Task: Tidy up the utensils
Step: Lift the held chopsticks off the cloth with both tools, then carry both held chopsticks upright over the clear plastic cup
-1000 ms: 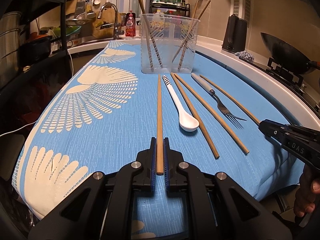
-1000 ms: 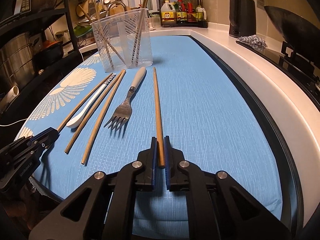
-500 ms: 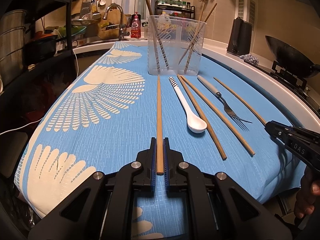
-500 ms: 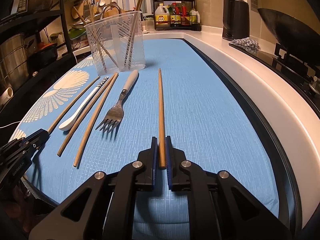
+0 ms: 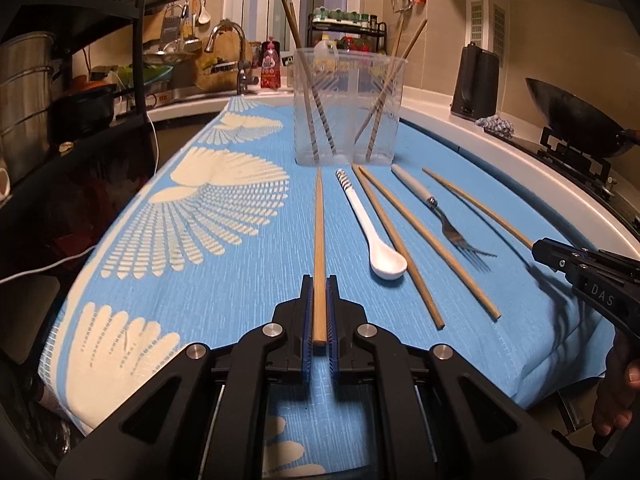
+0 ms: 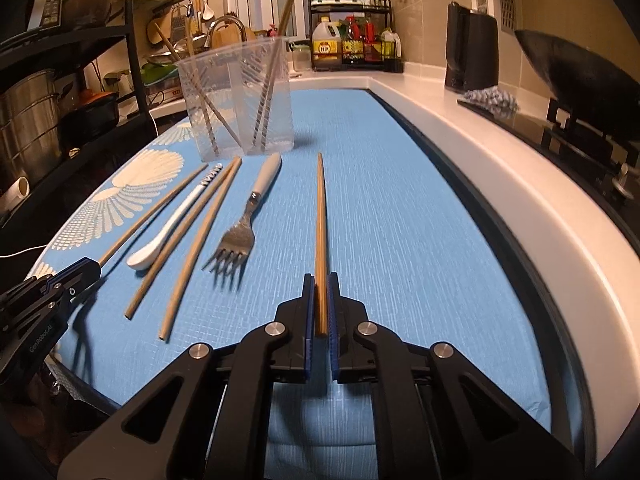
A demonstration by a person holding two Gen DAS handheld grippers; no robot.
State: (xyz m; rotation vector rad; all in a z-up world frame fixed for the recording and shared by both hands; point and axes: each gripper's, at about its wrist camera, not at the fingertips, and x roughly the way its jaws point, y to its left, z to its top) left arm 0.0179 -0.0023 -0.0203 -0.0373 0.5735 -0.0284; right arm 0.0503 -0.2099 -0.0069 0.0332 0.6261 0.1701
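Observation:
My left gripper (image 5: pixel 319 284) is shut on the near end of a wooden chopstick (image 5: pixel 319 232) that points toward a clear plastic holder (image 5: pixel 347 108) holding several chopsticks. My right gripper (image 6: pixel 319 282) is shut on another wooden chopstick (image 6: pixel 320 216), raised off the blue cloth (image 6: pixel 400 216). On the cloth lie a white spoon (image 5: pixel 370 228), two chopsticks (image 5: pixel 416 240) and a fork (image 5: pixel 444 220). The spoon (image 6: pixel 168 232), the fork (image 6: pixel 244 224) and the holder (image 6: pixel 238 100) also show in the right wrist view.
A wok (image 6: pixel 576 76) on a stove sits at the right. A black kettle (image 6: pixel 472 56) and a bottle rack (image 6: pixel 352 46) stand on the counter behind. A sink tap (image 5: pixel 230 46) and black shelving with pots (image 5: pixel 80 80) are at the left.
Both grippers have lifted their chopsticks and tilted upward; the far tips now hang above the cloth and the holder looks nearer and larger.

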